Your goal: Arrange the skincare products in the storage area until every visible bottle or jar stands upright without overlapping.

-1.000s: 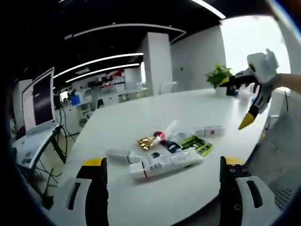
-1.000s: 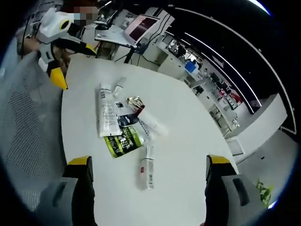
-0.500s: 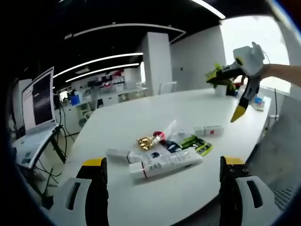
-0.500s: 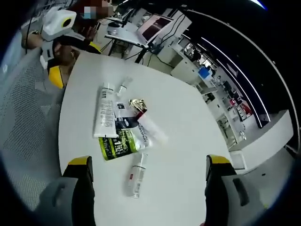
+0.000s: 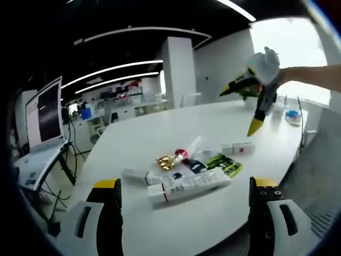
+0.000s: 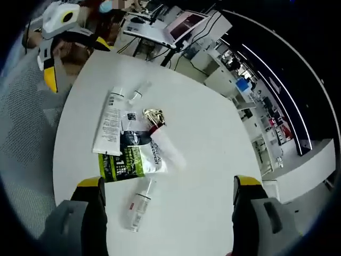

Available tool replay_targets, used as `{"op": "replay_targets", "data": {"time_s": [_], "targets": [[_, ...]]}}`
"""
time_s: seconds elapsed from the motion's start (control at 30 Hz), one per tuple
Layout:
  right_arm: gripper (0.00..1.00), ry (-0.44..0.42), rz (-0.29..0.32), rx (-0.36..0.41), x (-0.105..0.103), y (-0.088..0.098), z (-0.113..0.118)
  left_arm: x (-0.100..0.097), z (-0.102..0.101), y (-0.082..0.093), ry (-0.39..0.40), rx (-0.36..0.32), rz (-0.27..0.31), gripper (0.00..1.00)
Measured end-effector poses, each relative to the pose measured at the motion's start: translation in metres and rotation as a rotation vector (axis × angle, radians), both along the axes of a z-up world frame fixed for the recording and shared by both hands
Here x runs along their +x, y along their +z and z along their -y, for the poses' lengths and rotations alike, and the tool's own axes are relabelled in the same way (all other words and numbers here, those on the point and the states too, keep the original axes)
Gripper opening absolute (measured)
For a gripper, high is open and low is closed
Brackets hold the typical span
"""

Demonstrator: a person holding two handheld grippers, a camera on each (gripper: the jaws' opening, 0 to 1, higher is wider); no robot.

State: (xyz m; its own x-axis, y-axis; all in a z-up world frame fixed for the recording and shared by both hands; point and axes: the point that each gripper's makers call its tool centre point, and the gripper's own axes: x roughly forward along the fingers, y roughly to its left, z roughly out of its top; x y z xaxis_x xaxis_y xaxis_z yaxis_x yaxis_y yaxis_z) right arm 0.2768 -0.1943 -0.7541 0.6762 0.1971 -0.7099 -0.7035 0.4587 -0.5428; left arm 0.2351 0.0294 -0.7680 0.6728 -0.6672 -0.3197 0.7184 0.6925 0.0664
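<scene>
On the white table point(image 5: 160, 133) the skincare tubes point(image 5: 189, 185) and sachets point(image 6: 130, 160) lay flat in a heap; the left claw point(image 5: 184, 200) and right claw point(image 6: 165, 197) hung above, jaws apart, holding nothing.

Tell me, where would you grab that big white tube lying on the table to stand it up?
Probably across the middle of the white tube. It lies flat on the table with its long sides free, though sachets crowd one side. Coming down from above, jaws straddling its width, looks easiest. The left gripper is open and nearest.
</scene>
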Motion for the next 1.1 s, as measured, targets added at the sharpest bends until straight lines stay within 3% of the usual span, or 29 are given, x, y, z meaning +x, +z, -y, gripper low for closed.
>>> {"op": "replay_targets", "data": {"time_s": [0.4, 0.53, 1.1], "targets": [[1.0, 0.025, -0.076, -0.048, 0.018, -0.023, 0.007, -0.001, 0.001, -0.002, -0.005, 0.005, -0.009, 0.97], [0.99, 0.044, -0.109, -0.014, 0.023, -0.029, 0.004, 0.0, 0.001, -0.002, -0.005, 0.008, -0.009, 0.97], [0.99, 0.169, -0.182, -0.06, 0.055, -0.049, -0.012, 0.001, -0.001, -0.004, 0.003, 0.016, -0.015, 0.97]]}}
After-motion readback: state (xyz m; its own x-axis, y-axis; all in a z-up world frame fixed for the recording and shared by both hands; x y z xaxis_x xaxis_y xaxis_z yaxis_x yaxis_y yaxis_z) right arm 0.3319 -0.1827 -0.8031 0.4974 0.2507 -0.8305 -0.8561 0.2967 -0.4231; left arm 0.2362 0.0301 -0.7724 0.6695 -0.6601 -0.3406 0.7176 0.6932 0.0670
